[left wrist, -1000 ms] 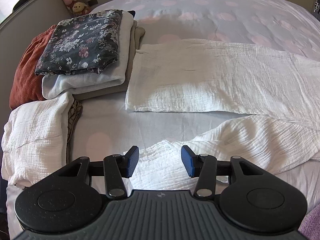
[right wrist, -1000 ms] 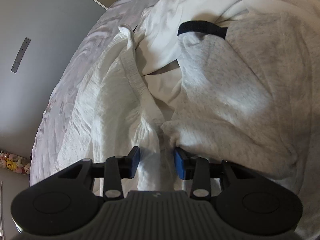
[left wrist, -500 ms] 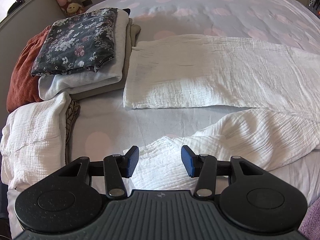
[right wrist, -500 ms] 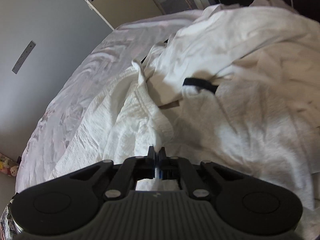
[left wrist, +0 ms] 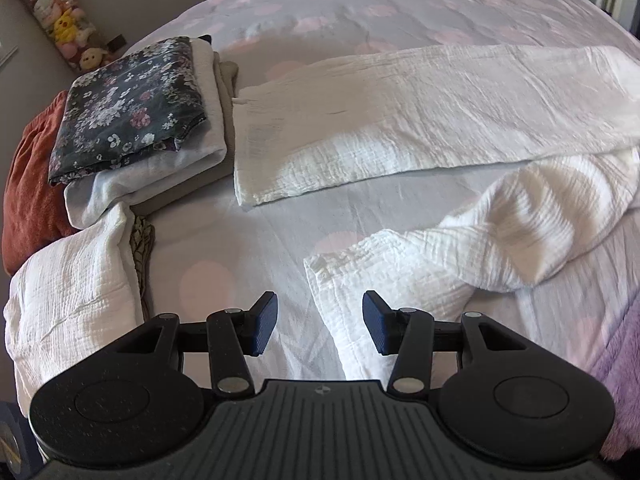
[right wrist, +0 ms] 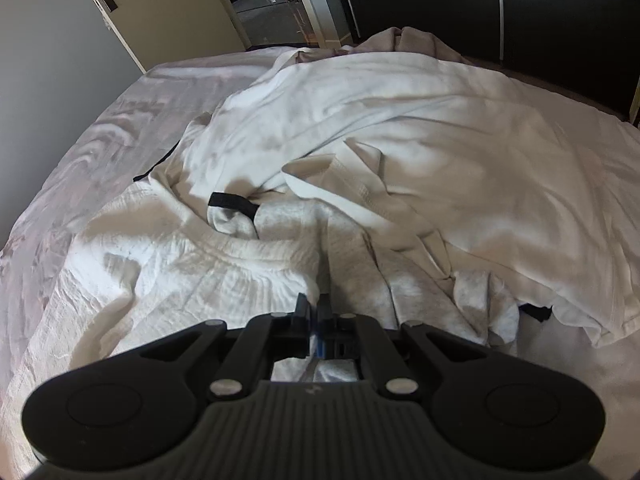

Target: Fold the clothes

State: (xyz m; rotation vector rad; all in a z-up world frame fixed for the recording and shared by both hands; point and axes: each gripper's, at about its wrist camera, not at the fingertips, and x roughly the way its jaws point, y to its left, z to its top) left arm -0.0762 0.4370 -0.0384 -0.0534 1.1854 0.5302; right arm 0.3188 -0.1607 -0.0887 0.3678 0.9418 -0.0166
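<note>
Trousers (left wrist: 420,120) of white crinkled cotton lie across the bed (left wrist: 360,12) in the left wrist view, one leg flat toward the far side, the other rumpled with its hem end at the near edge. The left hand-held gripper (left wrist: 320,328) hangs spread over that hem, pinching nothing; the hem's corner sits between its fingers. To do this step well, I judge it should close on the hem corner through both layers, then carry the leg over onto the flat one, edges matched. A folded stack topped by a floral garment (left wrist: 128,112) sits at the bed's far left, just beside the flat leg's end, so the fold should stay clear of it.

In the right wrist view, the right hand-held gripper (right wrist: 316,328) is pressed together on the trousers' gathered waist end. A grey garment (right wrist: 360,276) and a big white garment (right wrist: 460,140) crowd against it, and could be dragged along.
</note>
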